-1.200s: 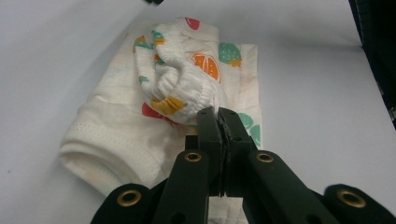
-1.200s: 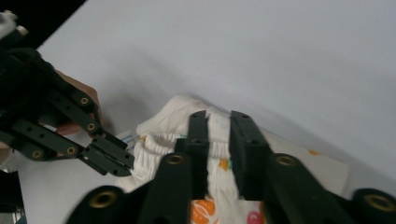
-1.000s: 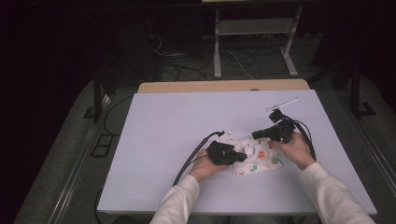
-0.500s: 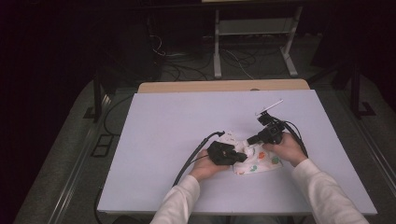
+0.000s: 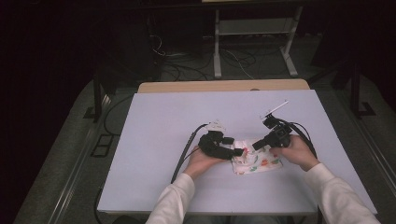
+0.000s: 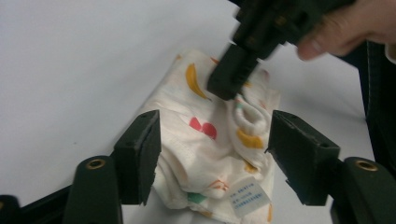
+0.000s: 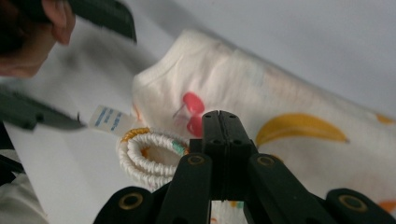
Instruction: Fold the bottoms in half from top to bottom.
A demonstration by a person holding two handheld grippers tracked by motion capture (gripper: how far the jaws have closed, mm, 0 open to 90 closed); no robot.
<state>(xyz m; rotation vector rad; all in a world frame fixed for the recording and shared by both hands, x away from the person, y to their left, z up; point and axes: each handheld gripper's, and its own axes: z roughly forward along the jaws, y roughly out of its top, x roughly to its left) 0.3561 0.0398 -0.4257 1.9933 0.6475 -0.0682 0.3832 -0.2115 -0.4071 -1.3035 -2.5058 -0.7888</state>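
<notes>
— Garment [image 5: 257, 161], where is it lying right now?

— It is lying bunched up on the white table [image 5: 159, 121], toward my near edge and a little to my right of the table's middle. It is a small cream piece printed with bananas and cherries, with a care label [image 6: 250, 199] showing at one end.

— What are your grippers doing to it?

— My left gripper [image 6: 212, 158] is straddling the garment; its jaws have just been opening, and the pads are standing clear on either side of the cloth. My right gripper [image 7: 219, 122] is pressing its closed jaws down against the fabric, just beside the ribbed cuff [image 7: 144, 154]. Whether cloth is pinched between them, I cannot tell.
</notes>
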